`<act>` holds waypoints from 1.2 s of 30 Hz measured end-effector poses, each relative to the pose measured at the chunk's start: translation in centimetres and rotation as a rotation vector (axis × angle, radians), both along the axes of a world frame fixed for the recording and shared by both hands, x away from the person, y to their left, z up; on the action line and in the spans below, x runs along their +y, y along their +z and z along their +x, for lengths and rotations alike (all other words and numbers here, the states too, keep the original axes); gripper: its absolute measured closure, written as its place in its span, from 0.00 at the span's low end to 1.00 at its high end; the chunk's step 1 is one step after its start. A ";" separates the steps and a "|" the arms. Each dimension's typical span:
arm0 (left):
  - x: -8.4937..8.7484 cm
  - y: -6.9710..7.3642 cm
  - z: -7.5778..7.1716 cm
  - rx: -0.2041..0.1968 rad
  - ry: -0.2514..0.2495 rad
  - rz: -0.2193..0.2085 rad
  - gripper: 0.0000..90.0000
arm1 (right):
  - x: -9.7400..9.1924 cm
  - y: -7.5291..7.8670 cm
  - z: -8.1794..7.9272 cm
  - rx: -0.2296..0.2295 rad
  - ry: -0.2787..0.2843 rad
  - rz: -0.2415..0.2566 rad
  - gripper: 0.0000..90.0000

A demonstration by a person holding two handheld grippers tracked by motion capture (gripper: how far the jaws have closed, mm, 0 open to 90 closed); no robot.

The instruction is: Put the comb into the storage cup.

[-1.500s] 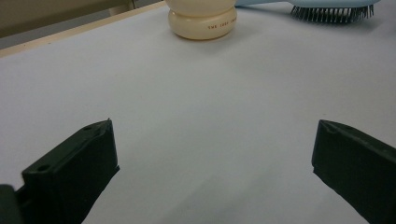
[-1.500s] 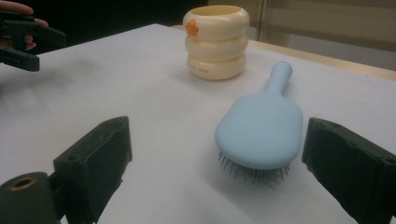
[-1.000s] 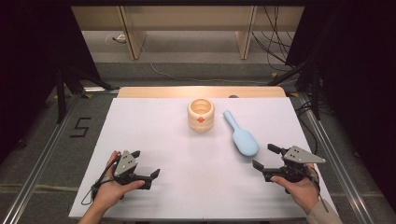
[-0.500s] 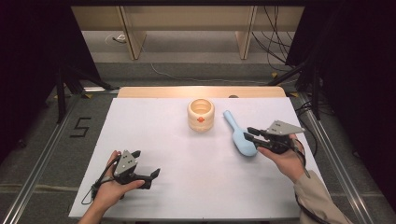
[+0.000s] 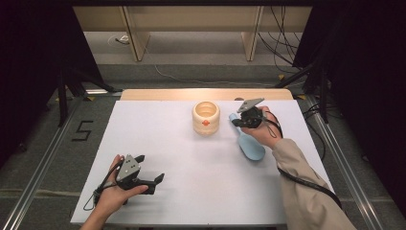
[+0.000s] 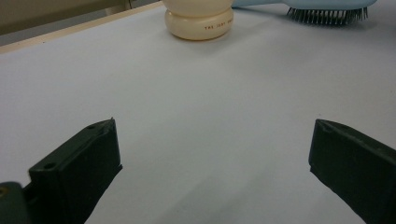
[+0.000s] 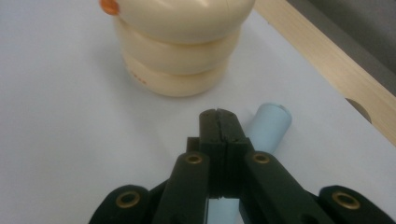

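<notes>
A light blue hairbrush lies bristles down on the white tabletop, its handle pointing toward the far edge. Left of it stands a cream ribbed cup with a small orange dot. My right gripper hovers over the handle's end, close to the cup. Its jaws have just been closing and now meet with nothing between them; the handle passes underneath. My left gripper rests open near the front left of the table, with bare surface between its jaws.
A wooden strip runs along the table's far edge, with shelving and cables on the floor beyond. Metal rails flank both sides of the table. In the left gripper view, the cup and the brush's bristles sit far ahead.
My right hand has travelled from the front right of the table forward and left to the brush handle beside the cup, and its jaws have shut. The left hand has stayed put.
</notes>
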State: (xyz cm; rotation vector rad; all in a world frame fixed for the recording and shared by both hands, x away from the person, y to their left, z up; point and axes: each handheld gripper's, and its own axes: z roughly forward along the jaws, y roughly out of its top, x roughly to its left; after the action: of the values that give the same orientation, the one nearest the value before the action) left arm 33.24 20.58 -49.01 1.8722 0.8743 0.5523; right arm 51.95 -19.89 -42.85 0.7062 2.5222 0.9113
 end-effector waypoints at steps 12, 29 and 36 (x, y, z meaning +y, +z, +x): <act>0.0 0.0 -0.1 -0.003 -0.003 0.001 0.02 | 1.9 -1.9 2.7 0.059 -0.016 -0.154 1.00; 0.0 -0.1 -0.1 -0.001 -0.006 0.002 0.02 | 0.9 -3.1 4.0 0.097 -0.093 -0.174 1.00; 0.0 -0.1 -0.1 0.000 -0.006 0.003 0.02 | -1.5 -2.8 3.6 0.137 -0.167 -0.206 1.00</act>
State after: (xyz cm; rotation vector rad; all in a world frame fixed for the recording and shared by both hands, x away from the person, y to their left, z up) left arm 33.14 20.53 -49.06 1.8765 0.8683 0.5507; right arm 55.59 -21.36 -45.64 0.9226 2.5793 0.5550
